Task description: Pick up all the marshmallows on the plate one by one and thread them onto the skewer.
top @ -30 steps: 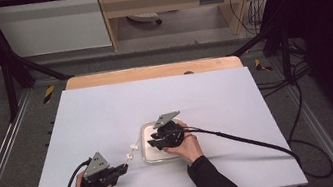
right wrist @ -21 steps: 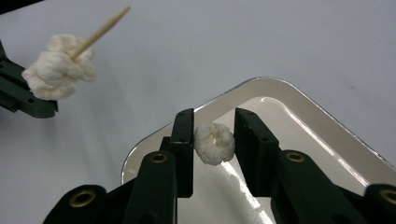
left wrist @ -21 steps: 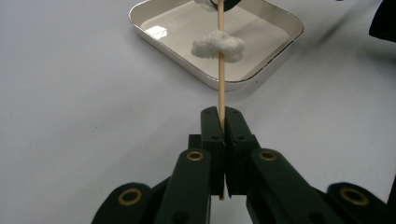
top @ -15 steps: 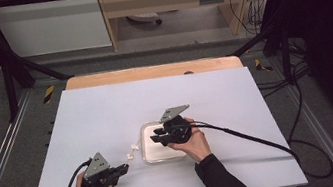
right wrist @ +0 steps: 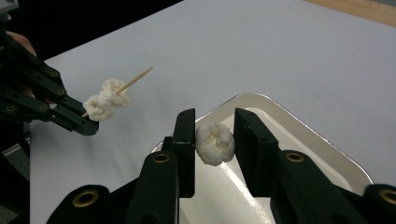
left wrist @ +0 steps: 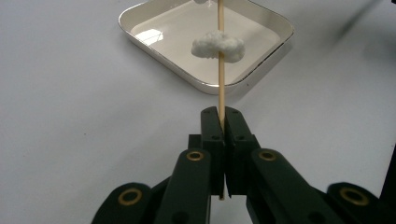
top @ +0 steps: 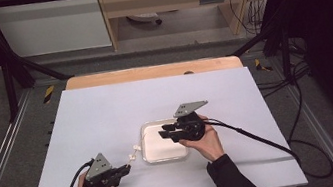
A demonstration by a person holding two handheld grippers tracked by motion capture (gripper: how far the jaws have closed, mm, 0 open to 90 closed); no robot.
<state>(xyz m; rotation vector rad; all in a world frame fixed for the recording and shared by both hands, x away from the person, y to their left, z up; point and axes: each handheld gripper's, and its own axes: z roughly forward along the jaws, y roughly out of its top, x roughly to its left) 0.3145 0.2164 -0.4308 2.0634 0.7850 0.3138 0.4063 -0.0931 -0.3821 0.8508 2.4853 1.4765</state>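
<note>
right gripper [right wrist: 212, 140] jaws hold a puffed ring [right wrist: 215, 143]; left gripper [left wrist: 220, 126] jaws pinch a skewer [left wrist: 220, 56].

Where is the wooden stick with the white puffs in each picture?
High view: the wooden stick is left of the tray, at the left hand-held gripper.
Left gripper view: it rises up the middle, clamped.
Right gripper view: upper left.
Shared landmark: the tray.

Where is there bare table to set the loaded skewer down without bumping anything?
Bare sheet runs left of and beyond the tray, up to the wooden edge. It is crowded between the left gripper holding the skewer and the right gripper, above the tray, holding a puffed ring.
</note>
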